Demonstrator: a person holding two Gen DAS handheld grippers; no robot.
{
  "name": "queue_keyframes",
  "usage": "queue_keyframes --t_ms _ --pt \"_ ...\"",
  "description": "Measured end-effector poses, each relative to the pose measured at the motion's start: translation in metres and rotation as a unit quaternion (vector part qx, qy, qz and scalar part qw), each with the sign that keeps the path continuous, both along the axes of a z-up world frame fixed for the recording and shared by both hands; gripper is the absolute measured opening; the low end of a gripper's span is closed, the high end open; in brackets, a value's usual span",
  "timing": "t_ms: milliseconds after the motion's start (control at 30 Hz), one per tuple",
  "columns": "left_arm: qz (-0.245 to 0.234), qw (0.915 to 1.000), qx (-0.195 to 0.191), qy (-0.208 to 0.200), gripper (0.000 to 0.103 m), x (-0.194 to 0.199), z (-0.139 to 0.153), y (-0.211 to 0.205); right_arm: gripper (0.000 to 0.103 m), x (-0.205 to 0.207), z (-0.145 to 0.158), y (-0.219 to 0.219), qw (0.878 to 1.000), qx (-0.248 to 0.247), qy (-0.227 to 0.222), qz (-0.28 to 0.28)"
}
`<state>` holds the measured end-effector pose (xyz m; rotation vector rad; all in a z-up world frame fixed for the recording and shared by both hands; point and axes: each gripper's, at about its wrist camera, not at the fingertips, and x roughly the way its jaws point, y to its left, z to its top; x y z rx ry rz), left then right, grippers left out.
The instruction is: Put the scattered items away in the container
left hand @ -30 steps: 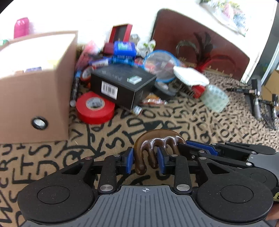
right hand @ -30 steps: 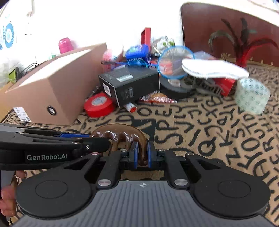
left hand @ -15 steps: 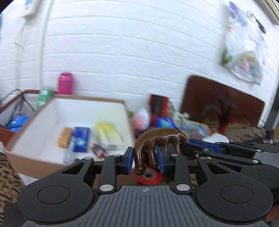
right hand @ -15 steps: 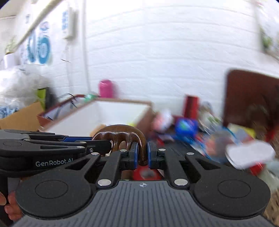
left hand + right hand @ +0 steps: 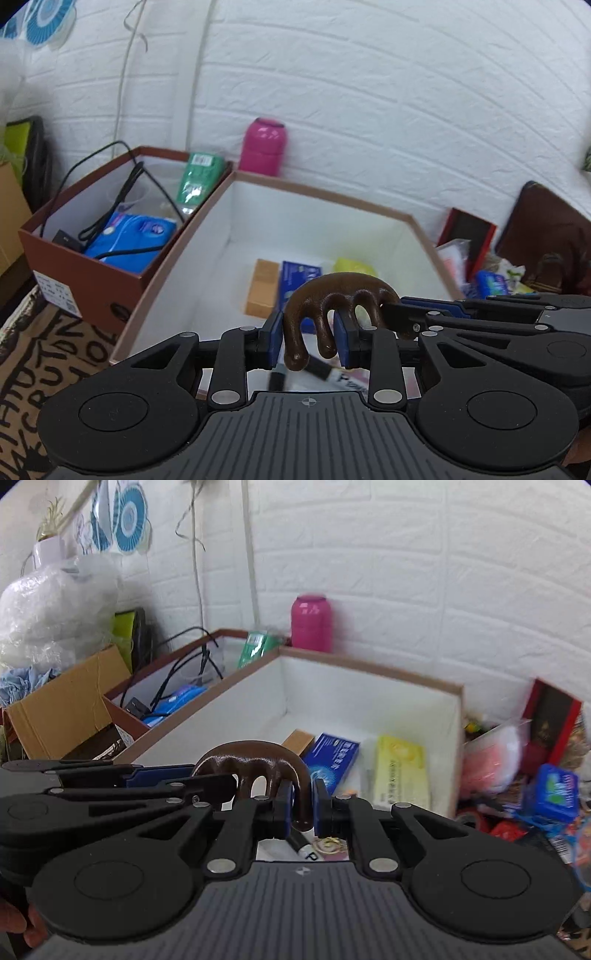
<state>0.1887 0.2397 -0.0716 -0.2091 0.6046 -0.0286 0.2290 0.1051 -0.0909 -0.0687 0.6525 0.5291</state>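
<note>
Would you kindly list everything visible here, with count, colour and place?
Comb: one, brown, held over the white-lined box.
White-lined box: one, holds a blue pack, yellow pack, tan block, marker.
Shoebox: one, brown, left of it, holds black cable, blue pack.
Bottle: one, pink, by the wall.
Left gripper: black, clamps the comb.
Right gripper: black, clamps the comb.

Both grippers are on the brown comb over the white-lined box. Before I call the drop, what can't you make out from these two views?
- Box floor under the comb: both views, hidden by the gripper bodies.
- Marker: only a piece shows between the right gripper's arms.
- Left gripper's clearance above the contents: unreadable.
- Blue packet print: blurred.
- Clutter right of the box: right wrist view, smeared.
</note>
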Motion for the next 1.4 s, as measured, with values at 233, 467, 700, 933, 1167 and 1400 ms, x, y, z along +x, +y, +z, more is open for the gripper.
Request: queue_keyframes --t_ms 233,467,700,933,1167,1400 --pt "0.030 0.9995 0.001 0.008 0.057 0.004 -0.007 0.021 0.015 0.028 -0.015 0.018 0.998 0.023 0.066 0.000" --pt "0.023 0.9987 -0.042 -0.018 0.091 -0.007 0.003 0.024 0.068 0.034 -0.015 -0.001 0.997 0.040 0.053 -0.034" --pt "0.069 0.9959 -0.048 -0.034 0.103 -0.031 0.008 0.018 0.096 0.005 -0.003 -0.038 0.995 0.078 0.022 -0.051" --pt "0.060 0.9958 -0.063 -0.031 0.103 -0.070 0.012 -0.009 0.102 -0.049 0.003 -0.078 0.993 0.094 -0.025 -0.064" --pt "0.048 0.9958 -0.077 0.015 0.103 -0.113 -0.018 -0.037 0.103 -0.102 -0.011 -0.110 0.994 0.075 -0.028 -0.071" --pt "0.014 0.9975 -0.039 0.057 0.103 -0.135 -0.031 -0.062 0.103 -0.139 -0.030 -0.121 0.997 0.063 0.010 -0.051"
